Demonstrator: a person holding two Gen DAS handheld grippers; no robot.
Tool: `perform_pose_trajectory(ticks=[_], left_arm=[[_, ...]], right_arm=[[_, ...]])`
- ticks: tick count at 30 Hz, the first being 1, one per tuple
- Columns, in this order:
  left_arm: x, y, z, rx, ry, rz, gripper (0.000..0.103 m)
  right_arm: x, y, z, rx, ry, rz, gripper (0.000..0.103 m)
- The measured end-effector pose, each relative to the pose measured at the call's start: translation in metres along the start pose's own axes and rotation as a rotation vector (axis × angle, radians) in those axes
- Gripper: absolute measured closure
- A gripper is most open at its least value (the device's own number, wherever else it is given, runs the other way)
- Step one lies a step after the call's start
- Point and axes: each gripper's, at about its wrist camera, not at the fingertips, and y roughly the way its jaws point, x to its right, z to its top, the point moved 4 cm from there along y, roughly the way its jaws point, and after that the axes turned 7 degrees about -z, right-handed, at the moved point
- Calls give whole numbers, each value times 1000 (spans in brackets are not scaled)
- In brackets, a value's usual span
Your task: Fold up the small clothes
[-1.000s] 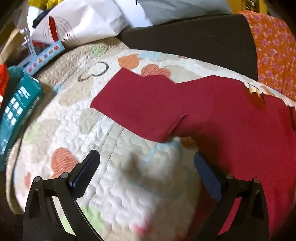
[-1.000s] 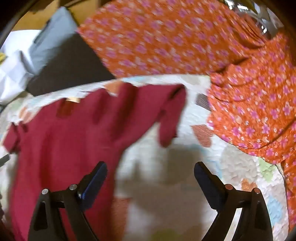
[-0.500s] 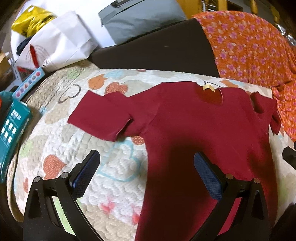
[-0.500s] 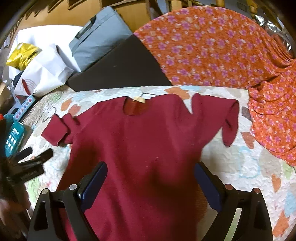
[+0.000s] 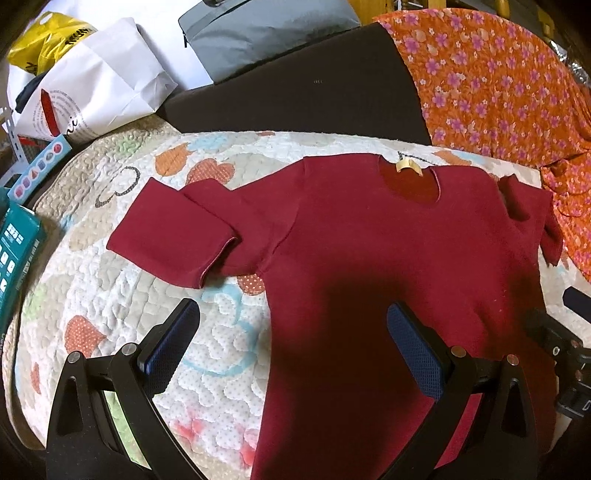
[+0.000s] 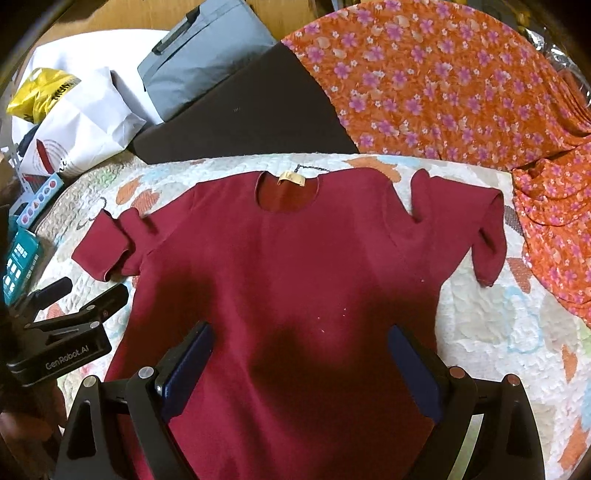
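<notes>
A dark red short-sleeved shirt (image 5: pixel 369 240) lies flat, neck away from me, on a quilted patchwork cover (image 5: pixel 129 314). It also shows in the right wrist view (image 6: pixel 295 266). Its left sleeve (image 5: pixel 173 236) is folded over on itself; its right sleeve (image 6: pixel 476 229) is rumpled. My left gripper (image 5: pixel 293 343) is open and empty above the shirt's left side. My right gripper (image 6: pixel 299 362) is open and empty above the shirt's lower middle. The left gripper also shows in the right wrist view (image 6: pixel 70 310), at the left edge.
Orange flowered cloth (image 6: pixel 461 81) lies at the back right. A dark cushion (image 5: pixel 295 92), a grey bag (image 5: pixel 266 33) and a white paper bag (image 5: pixel 92 85) stand behind the cover. A teal box (image 5: pixel 14 251) lies at the left edge.
Both grippers have pulled back from the sleeves toward the shirt's lower part, so the whole shirt now shows. Both have stayed open and empty.
</notes>
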Motion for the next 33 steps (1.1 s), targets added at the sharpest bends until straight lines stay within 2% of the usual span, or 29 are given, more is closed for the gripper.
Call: perform_pose_trajectory(ticks=[10,33], left_arm=[[-1,5,0,-17,-11,-11,1],[-10,14,0,-35,-37,13,1]], right_arm=[[0,11,1,-10,-7,-22,9],[-13,25,3,-41,-24,2,9]])
